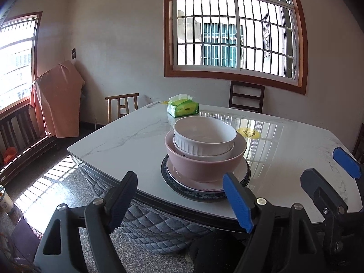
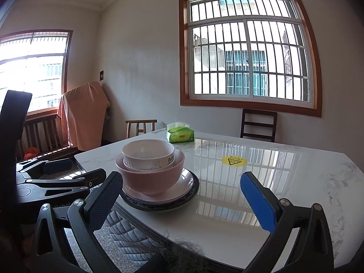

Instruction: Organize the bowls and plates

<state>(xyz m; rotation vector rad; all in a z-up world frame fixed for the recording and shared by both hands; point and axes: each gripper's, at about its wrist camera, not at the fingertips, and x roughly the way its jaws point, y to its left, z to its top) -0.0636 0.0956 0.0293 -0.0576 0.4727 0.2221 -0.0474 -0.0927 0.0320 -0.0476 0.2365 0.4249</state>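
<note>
We see the stack of dishes on the marble table [image 1: 127, 141]: a white ribbed bowl [image 1: 204, 137] sits inside a second white bowl [image 2: 157, 165], that one inside a pink bowl [image 1: 204, 163], which rests on 2 plates [image 1: 182, 187]. Our left gripper [image 1: 182, 199] is spread wide, just before the plates and apart from them. Our right gripper [image 2: 182, 202] is also spread, with the stack beyond its left finger. Only the right wrist view shows the rabbit drawing on the second bowl. A tissue pack [image 1: 183, 105] lies behind the stack.
</note>
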